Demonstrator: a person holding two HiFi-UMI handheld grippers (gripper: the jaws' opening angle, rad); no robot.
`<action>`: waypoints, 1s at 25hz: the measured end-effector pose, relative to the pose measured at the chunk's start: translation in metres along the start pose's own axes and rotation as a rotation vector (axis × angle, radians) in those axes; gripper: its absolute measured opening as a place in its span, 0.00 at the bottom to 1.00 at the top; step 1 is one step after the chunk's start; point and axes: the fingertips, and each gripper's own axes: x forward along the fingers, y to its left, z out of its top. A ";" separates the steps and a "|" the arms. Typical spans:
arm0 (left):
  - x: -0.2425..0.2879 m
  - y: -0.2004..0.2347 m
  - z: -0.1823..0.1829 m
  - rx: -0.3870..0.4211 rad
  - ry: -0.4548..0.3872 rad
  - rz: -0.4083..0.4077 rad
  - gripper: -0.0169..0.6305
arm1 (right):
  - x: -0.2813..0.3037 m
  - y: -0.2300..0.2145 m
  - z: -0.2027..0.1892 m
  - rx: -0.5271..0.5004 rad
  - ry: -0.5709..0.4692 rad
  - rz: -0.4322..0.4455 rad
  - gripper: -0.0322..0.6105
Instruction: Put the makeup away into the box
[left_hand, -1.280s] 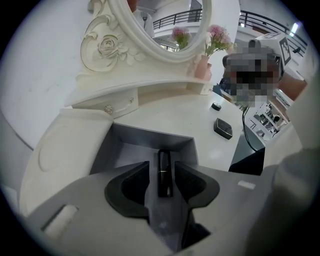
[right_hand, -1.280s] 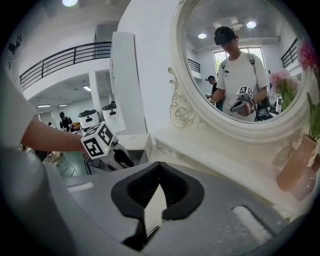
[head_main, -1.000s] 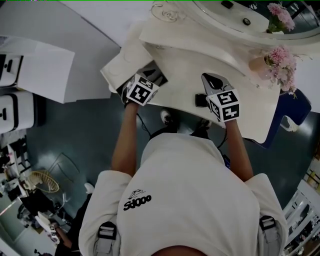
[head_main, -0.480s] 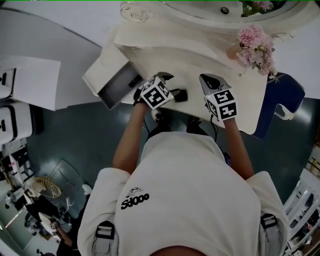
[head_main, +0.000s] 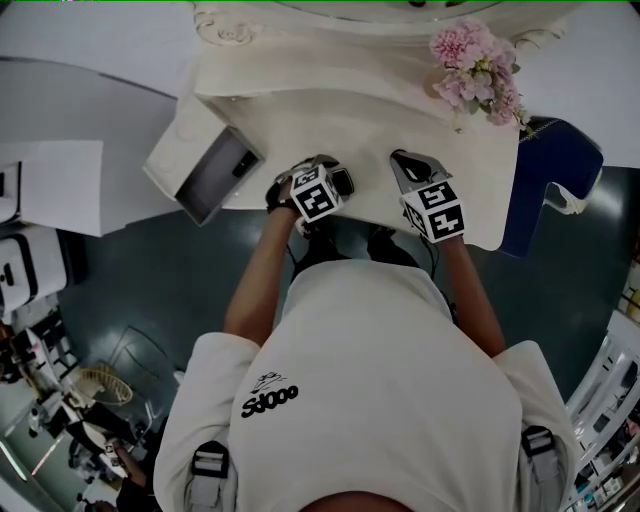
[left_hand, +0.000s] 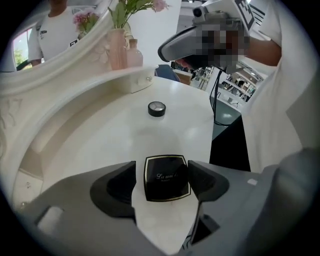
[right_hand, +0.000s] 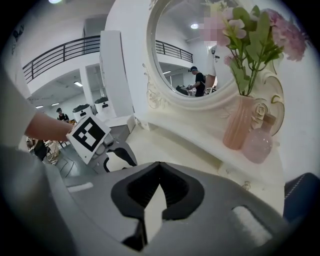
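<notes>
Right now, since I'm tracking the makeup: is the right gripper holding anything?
No: the right gripper has its jaws closed tip to tip with nothing between.

Compact, jar, vase on vanity

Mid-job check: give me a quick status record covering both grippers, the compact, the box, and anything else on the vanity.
left gripper: open; jaws have just been opening
between left jaws: black square compact, flat on the table, not clamped
right gripper: shut, nothing between its jaws
box: open, at the table's left end in the head view, apart from both grippers
also on table: small round black pot beyond the compact; pink vase with flowers
</notes>
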 end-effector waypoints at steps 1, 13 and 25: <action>0.001 0.000 -0.001 -0.009 0.004 -0.004 0.56 | -0.001 -0.001 -0.003 0.001 0.006 0.001 0.05; 0.011 -0.007 -0.009 -0.052 0.036 -0.025 0.56 | 0.006 0.007 -0.006 -0.017 0.028 0.011 0.05; 0.001 0.008 -0.013 -0.092 0.016 0.037 0.54 | 0.021 0.016 0.016 -0.058 0.017 0.042 0.05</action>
